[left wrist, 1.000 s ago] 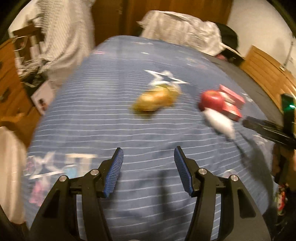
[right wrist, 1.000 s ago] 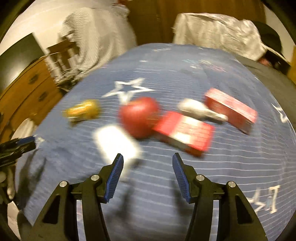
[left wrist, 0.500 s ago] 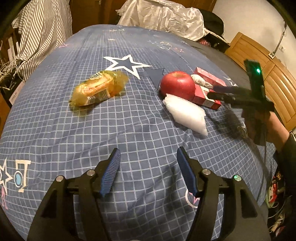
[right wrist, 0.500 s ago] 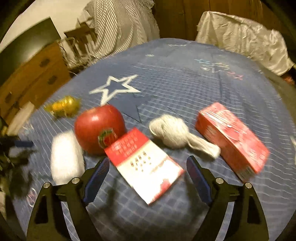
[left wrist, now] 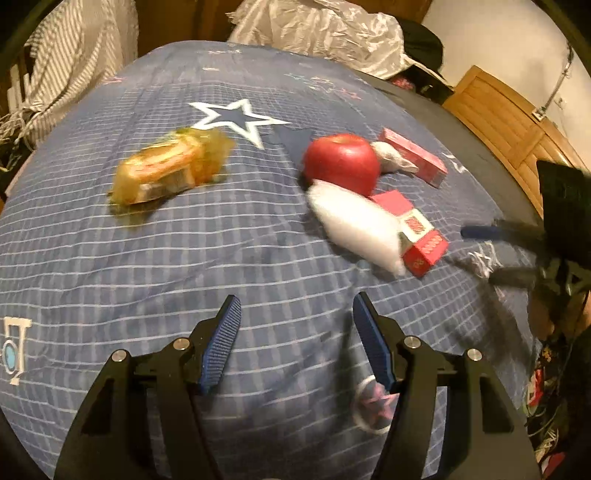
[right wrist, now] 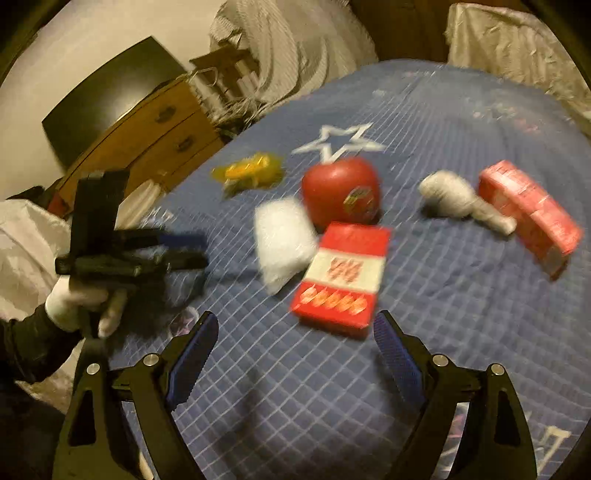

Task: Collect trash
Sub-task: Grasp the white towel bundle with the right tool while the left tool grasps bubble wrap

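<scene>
On the blue checked bedspread [left wrist: 147, 258] lie a yellow snack wrapper [left wrist: 170, 171] [right wrist: 251, 171], a red apple [left wrist: 341, 162] [right wrist: 341, 190], a white crumpled bag [left wrist: 360, 225] [right wrist: 282, 240], a red-and-white box [left wrist: 417, 236] [right wrist: 345, 273], a grey wad [right wrist: 458, 201] and a second red box [left wrist: 415, 157] [right wrist: 528, 214]. My left gripper [left wrist: 295, 343] is open and empty, above the cloth in front of the bag. My right gripper [right wrist: 295, 354] is open wide and empty, just short of the red-and-white box. The left gripper also shows in the right wrist view [right wrist: 184, 251].
A wooden dresser [right wrist: 147, 140] and a dark screen [right wrist: 107, 92] stand at the bed's left side. Striped cloth [left wrist: 74, 62] and a crumpled white sheet [left wrist: 325, 33] lie beyond the far edge. Wooden panels [left wrist: 509, 122] are on the right.
Both grippers have shifted over the bed. The right gripper has pulled back a little from the red-and-white box; the left one has swung closer to the apple and white bag. Both stay open.
</scene>
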A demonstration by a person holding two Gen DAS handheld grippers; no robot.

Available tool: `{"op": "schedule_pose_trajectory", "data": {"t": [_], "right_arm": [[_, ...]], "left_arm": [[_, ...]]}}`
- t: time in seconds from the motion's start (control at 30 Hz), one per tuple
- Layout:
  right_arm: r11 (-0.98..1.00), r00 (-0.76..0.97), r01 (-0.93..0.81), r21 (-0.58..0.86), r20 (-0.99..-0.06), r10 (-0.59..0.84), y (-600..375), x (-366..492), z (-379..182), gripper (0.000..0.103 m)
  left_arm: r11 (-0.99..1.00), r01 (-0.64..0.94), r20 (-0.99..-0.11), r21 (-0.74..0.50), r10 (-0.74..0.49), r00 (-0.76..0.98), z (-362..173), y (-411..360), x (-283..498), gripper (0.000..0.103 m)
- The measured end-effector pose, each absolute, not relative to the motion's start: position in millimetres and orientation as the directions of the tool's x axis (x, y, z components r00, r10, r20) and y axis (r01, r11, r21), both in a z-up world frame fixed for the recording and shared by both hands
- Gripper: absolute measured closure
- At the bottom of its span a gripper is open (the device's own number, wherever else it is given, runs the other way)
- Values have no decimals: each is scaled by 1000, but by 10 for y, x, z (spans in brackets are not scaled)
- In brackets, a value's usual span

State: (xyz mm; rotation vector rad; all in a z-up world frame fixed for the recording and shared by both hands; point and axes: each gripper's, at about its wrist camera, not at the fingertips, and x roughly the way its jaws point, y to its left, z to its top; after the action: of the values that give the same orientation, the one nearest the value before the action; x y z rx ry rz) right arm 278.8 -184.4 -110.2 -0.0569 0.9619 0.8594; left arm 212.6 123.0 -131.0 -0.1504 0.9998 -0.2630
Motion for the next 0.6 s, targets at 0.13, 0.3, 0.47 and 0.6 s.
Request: {"op": "schedule_pose_trajectory", "data": {"t": [0.13, 0.3, 0.47, 0.6], "right_arm": [[800, 481, -587, 122, -743, 466, -1823, 3140, -994, 23], [863, 575, -506, 0, -745, 337, -1725, 3686, -1141, 25], [876, 567, -477, -79, -789, 238, -1527, 4190, -1411, 25], [891, 556, -439, -117, -814, 167, -1430, 4340, -1662, 67]], "left_arm": [[951, 163, -804, -261, -308, 509, -1334, 1110, 2197, 42], [938, 154, -800, -311, -346, 491, -1398, 1039, 2299, 42], [921, 141, -787, -363, -384, 482, -1408, 1029, 2374, 42], [911, 134, -777, -391, -404, 483, -1425, 1011, 2435, 37]]}}
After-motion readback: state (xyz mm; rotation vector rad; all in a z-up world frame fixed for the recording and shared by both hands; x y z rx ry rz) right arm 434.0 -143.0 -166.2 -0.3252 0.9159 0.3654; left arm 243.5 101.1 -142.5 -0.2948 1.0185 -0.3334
